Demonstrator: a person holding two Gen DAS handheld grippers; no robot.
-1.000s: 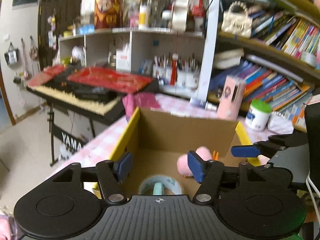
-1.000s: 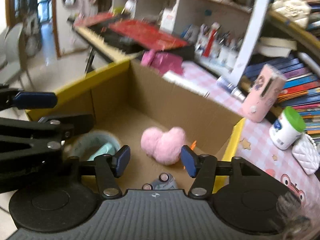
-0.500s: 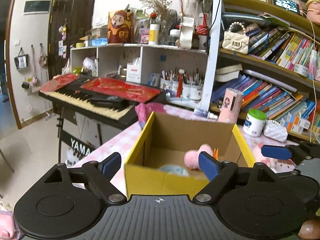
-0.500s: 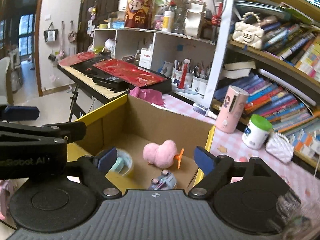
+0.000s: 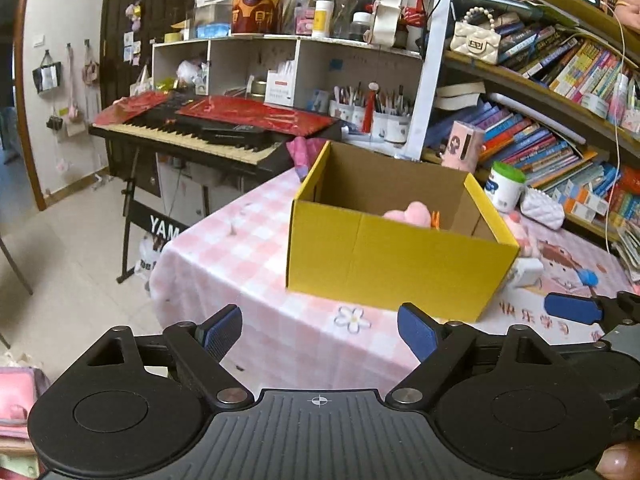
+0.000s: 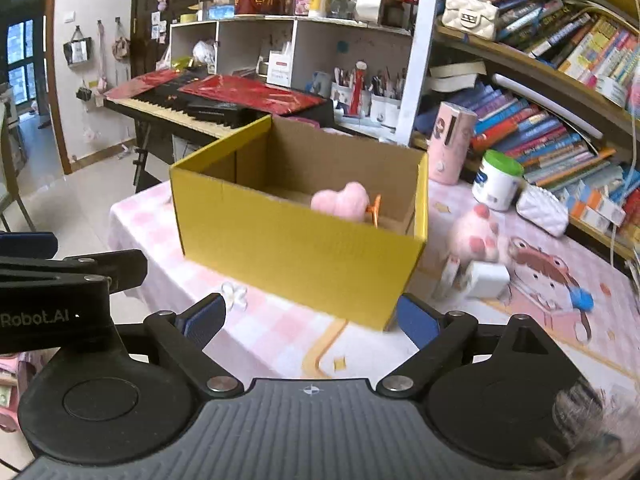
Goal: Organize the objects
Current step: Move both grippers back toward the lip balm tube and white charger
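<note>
A yellow cardboard box (image 5: pixel 396 264) stands open on the pink checked tablecloth (image 5: pixel 248 256); it also shows in the right wrist view (image 6: pixel 296 256). A pink heart plush (image 6: pixel 340 202) with an orange piece beside it lies inside; it shows in the left wrist view too (image 5: pixel 412 214). My left gripper (image 5: pixel 320 334) is open and empty, well short of the box. My right gripper (image 6: pixel 308 322) is open and empty, near the box's front corner. A pink paw plush (image 6: pixel 476 236) and a white block (image 6: pixel 484 280) lie on the table right of the box.
A white jar with a green lid (image 6: pixel 498 180), a pink cylinder (image 6: pixel 450 142) and a white quilted pouch (image 6: pixel 542 210) stand behind the box before bookshelves. A keyboard (image 5: pixel 208 132) on a stand is at the left. The table's edge drops to the floor on the left.
Both grippers have pulled back and up out of the box, which now sits farther ahead. Their jaws have opened wider. The tape roll and small toy inside are now hidden by the box wall.
</note>
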